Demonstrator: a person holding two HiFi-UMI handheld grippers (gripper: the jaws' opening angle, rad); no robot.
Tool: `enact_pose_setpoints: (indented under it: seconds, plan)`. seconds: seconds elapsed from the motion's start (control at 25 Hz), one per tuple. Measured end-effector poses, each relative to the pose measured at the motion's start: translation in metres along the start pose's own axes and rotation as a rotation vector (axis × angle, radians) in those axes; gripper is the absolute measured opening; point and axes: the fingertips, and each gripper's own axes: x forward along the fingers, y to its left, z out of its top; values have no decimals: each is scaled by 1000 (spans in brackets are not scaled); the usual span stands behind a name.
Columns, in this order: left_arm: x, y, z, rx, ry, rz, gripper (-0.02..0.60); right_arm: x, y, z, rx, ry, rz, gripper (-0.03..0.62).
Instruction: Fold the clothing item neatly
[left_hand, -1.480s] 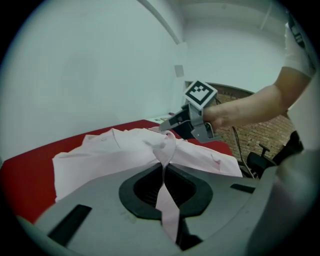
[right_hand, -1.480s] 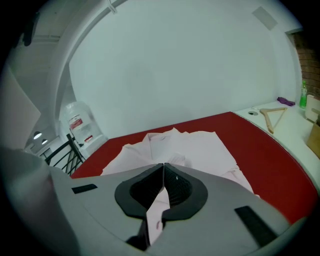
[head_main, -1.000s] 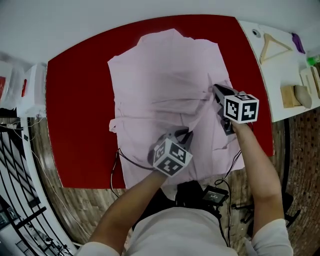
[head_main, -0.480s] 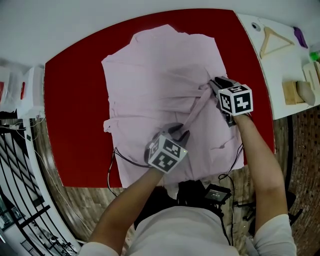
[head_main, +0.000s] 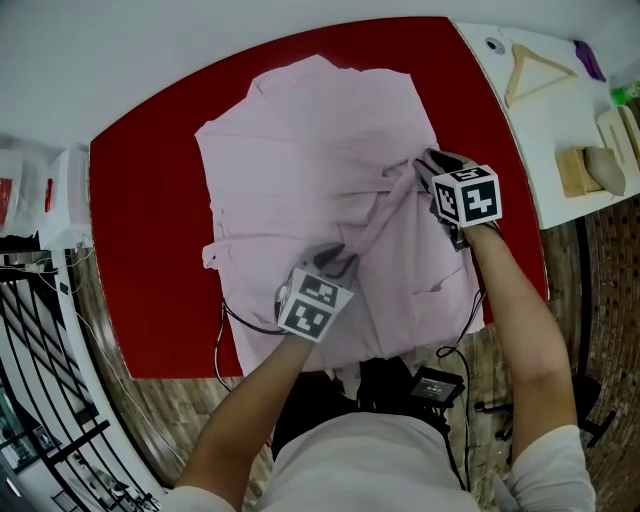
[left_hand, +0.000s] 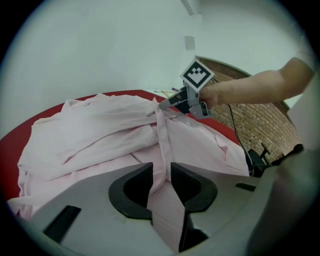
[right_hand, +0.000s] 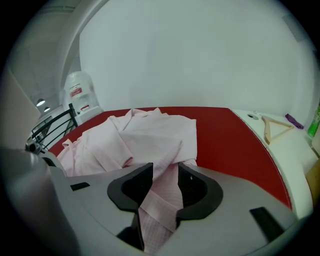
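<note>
The red table (head_main: 150, 250) carries the pink shirt (head_main: 300, 150), spread open on top. The shirt's long axis runs from your near edge to the far edge. The collar points away from you, and the hem hangs over the near edge. A raised strip of fabric (head_main: 380, 215) runs diagonally between your tools. The right gripper (head_main: 428, 165) has just been opening; its jaws stand moderately apart with the strip lying loose between them. The left gripper (head_main: 338, 262) has also just been opening, to a narrow gap around the strip.
</note>
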Motion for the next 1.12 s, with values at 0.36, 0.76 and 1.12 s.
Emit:
enact_pose_setpoints:
  seconds: [0.36, 0.76, 1.12]
  plan:
    - [-11, -3, -2, 9, -8, 24, 94, -8, -4, -10, 65, -8, -4, 135]
    - [-54, 76, -27, -60, -35, 221, 94, -2, -2, -3, 74, 15, -10, 135]
    - [-21, 50, -17, 318, 69, 54, 152, 14, -13, -3, 113, 61, -71, 135]
